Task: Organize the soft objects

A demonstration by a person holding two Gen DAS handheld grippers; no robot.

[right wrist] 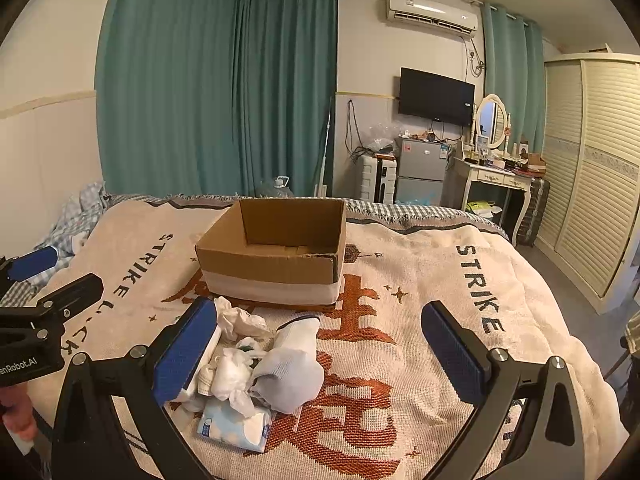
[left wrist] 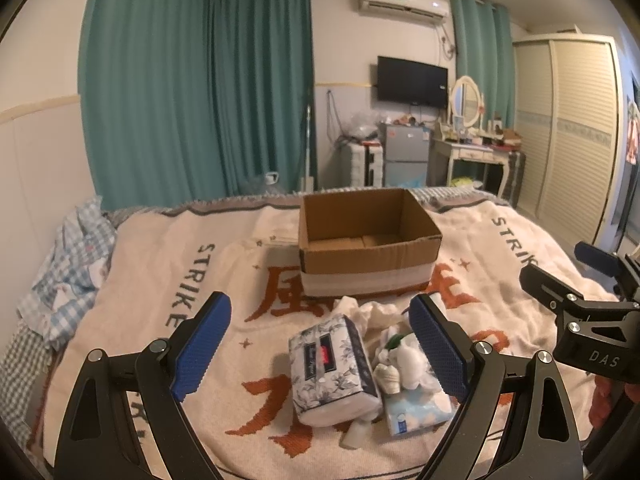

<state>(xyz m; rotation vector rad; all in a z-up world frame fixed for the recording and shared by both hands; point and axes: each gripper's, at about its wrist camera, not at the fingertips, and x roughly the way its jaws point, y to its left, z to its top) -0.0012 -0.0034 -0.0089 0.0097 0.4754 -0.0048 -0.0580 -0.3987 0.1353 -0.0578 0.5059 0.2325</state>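
Observation:
An empty cardboard box (left wrist: 370, 240) (right wrist: 276, 252) stands on the bed. In front of it lies a pile of soft things: a floral tissue pack (left wrist: 334, 372), a light blue tissue pack (left wrist: 416, 414) (right wrist: 236, 426), crumpled white cloth (left wrist: 372, 312) (right wrist: 240, 320), a white sock (right wrist: 292, 364) and small white items in plastic (left wrist: 404, 360) (right wrist: 228, 376). My left gripper (left wrist: 320, 348) is open above the floral pack, touching nothing. My right gripper (right wrist: 320, 354) is open, with the sock between its fingers. It also shows at the right of the left wrist view (left wrist: 588, 308).
The bed is covered by a cream blanket (right wrist: 420, 320) with orange characters. A blue checked quilt (left wrist: 68, 264) is bunched at the left edge. Beyond the bed are teal curtains (left wrist: 192, 88), a small fridge (right wrist: 422, 172), a dressing table (right wrist: 496, 180) and a wardrobe (right wrist: 592, 168).

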